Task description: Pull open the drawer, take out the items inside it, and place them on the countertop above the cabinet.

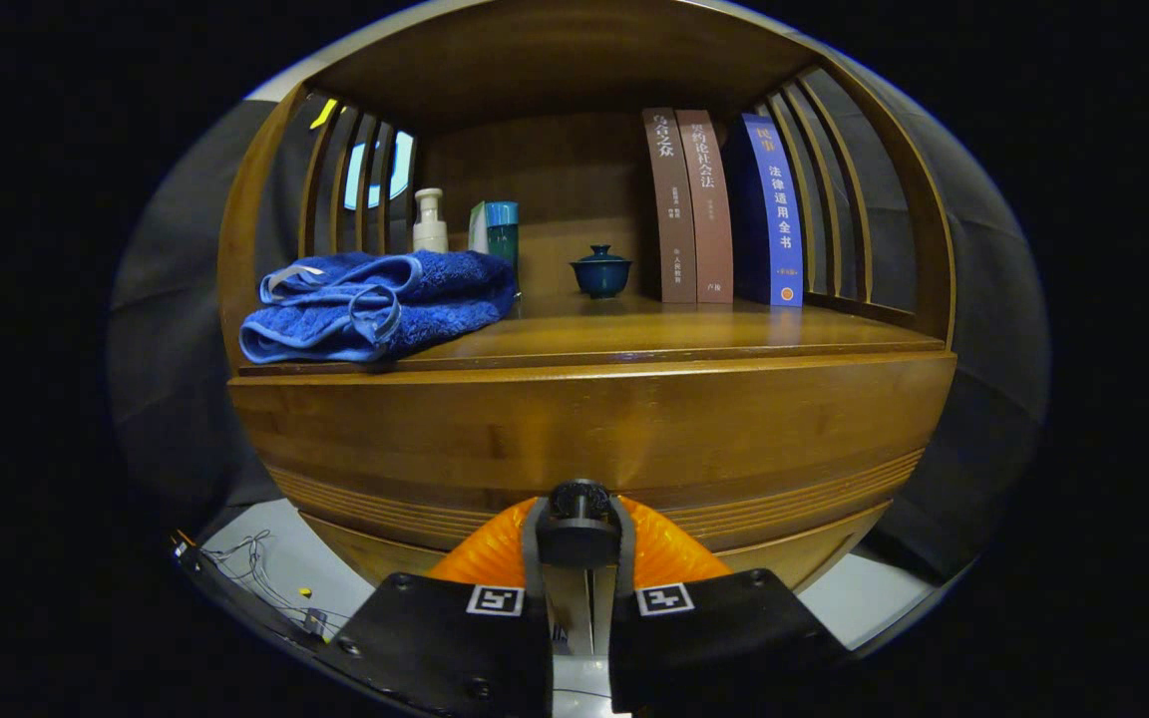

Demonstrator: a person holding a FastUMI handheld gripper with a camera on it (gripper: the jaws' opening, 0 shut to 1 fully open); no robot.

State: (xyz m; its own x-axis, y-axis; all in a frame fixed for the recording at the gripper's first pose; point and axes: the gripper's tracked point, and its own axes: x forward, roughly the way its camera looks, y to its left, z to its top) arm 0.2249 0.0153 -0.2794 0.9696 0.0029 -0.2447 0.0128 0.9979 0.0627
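Observation:
The wooden drawer front [584, 429] spans the cabinet just below the countertop [694, 337]. Its dark round knob [579, 504] sits low at the middle of the front. My gripper [579, 529] is closed around that knob, and its fingers [495, 553] press on it from both sides. The drawer's inside and whatever lies in it are hidden behind the front.
On the countertop, a folded blue towel [375, 304] lies at the left front. A white pump bottle [429, 221] and a teal box [497, 231] stand behind it. A dark teal lidded cup [600, 271] stands mid-back, with three upright books [724, 209] to its right. Slatted wooden sides enclose the shelf.

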